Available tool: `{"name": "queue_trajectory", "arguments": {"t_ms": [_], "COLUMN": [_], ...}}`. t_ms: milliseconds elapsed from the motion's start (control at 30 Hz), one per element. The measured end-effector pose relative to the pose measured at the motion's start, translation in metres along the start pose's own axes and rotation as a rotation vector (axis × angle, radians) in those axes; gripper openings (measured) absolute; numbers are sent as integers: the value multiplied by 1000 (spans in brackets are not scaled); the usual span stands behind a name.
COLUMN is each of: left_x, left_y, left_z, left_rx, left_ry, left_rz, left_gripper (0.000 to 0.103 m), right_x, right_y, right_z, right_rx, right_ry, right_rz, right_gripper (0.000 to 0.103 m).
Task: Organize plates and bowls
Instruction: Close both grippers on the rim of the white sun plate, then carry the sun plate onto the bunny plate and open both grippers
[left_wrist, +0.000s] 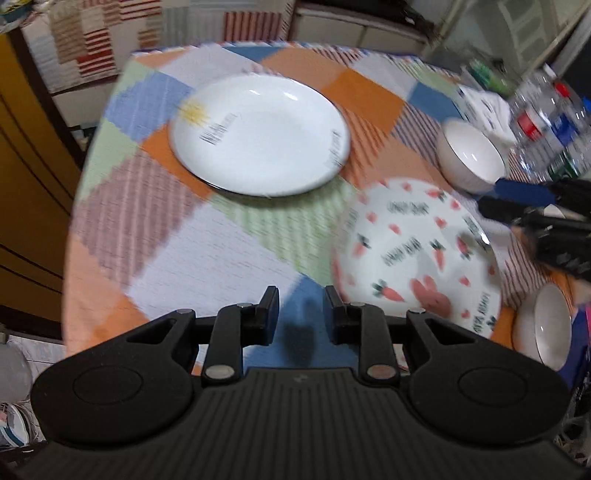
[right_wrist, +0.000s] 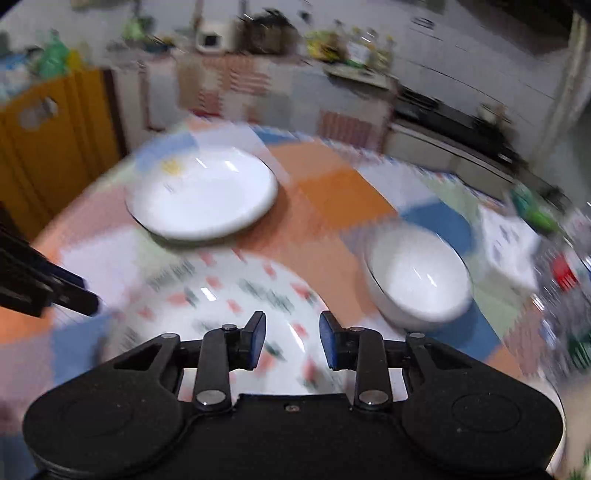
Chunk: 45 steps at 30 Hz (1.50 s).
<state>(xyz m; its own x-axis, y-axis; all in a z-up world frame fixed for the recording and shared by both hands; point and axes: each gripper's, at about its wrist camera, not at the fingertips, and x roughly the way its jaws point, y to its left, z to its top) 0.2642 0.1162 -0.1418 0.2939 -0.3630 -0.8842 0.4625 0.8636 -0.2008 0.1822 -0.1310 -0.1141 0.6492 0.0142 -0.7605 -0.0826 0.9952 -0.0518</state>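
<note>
White china is what I have in front of me: a plain white plate (left_wrist: 260, 134) sits flat toward the far side of the round table, a small yellow mark and some dark print on its rim. Nearer me and to its right lies a second plate, the carrot plate (left_wrist: 417, 254), patterned with red carrots, dark lettering and a pink rabbit. The two plates are near each other but apart. Beyond the carrot plate's far right edge stands a white bowl (left_wrist: 471, 158), upright, with a thin dark line at its lip. A second bowl (left_wrist: 545, 326) stands at the carrot plate's near right side, partly cut off by the picture's edge.

My left gripper (left_wrist: 301, 312) hangs over a blue square of the patchwork tablecloth (left_wrist: 207, 251), just left of the carrot plate; its jaws stand a little apart with nothing between them. My right gripper (right_wrist: 291, 339) hovers above the carrot plate, jaws likewise apart and empty, the blue pads (right_wrist: 258, 341) clear of the china. From the left wrist view I see its blue-tipped fingers reaching in between the far bowl and the carrot plate.

Plastic water bottles (left_wrist: 546, 110) crowd the table's far right edge. Much of the right wrist view is blurred.
</note>
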Motion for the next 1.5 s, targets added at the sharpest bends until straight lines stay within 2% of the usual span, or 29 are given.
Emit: {"name": "queue_trajectory", "arguments": {"t_ms": [100,200,233,267,333,367,467,533,700,833,867,933,1000,1067,1133,1233,1267,1333,1433,1500], "left_x": [-11,-15,-15,-15,-11,-9,3,17,50,77,82,91,99,105,111,117,119,118,112,99], "left_y": [18,33,38,43,49,53,63,72,84,100,101,103,104,106,107,107,106,100,90,84], "left_z": [11,26,32,38,47,52,66,76,93,102,103,103,103,103,102,102,101,101,99,93], "left_rx": [10,16,10,-1,-2,7,5,-10,11,-53,-59,-62,-73,-96,-119,-163,-176,-170,-138,-155], "left_ry": [-37,-59,-71,-88,-106,-113,-111,-103,-102,-78,-72,-73,-72,-68,-62,-72,-74,-75,-61,-75], "left_rz": [41,52,53,60,95,112,128,142,202,160,156,146,137,113,84,23,3,28,26,10], "left_gripper": [26,29,37,52,62,63,69,69,65,65,65,62,59,50,40,24,22,22,22,22], "right_x": [-4,2,8,15,36,48,76,100,147,166,169,175,179,184,189,200,202,203,199,193], "right_y": [-1,-3,-4,-5,-9,-11,-16,-17,-18,-26,-28,-31,-33,-37,-40,-45,-48,-54,-50,-53], "right_z": [28,50,56,62,69,73,76,79,78,71,70,70,70,71,72,72,71,68,72,74], "right_rx": [-20,-19,-17,-13,-13,-13,57,63,142,214,226,245,261,289,315,349,373,397,331,316], "right_ry": [-41,-63,-67,-62,-34,-9,-18,41,106,134,134,138,133,130,126,135,133,132,136,137], "right_rz": [90,154,169,190,295,348,322,335,256,204,203,221,224,233,237,245,262,291,277,287], "right_gripper": [44,47,49,50,56,56,57,57,57,55,53,41,38,36,24,17,16,14,15,15]}}
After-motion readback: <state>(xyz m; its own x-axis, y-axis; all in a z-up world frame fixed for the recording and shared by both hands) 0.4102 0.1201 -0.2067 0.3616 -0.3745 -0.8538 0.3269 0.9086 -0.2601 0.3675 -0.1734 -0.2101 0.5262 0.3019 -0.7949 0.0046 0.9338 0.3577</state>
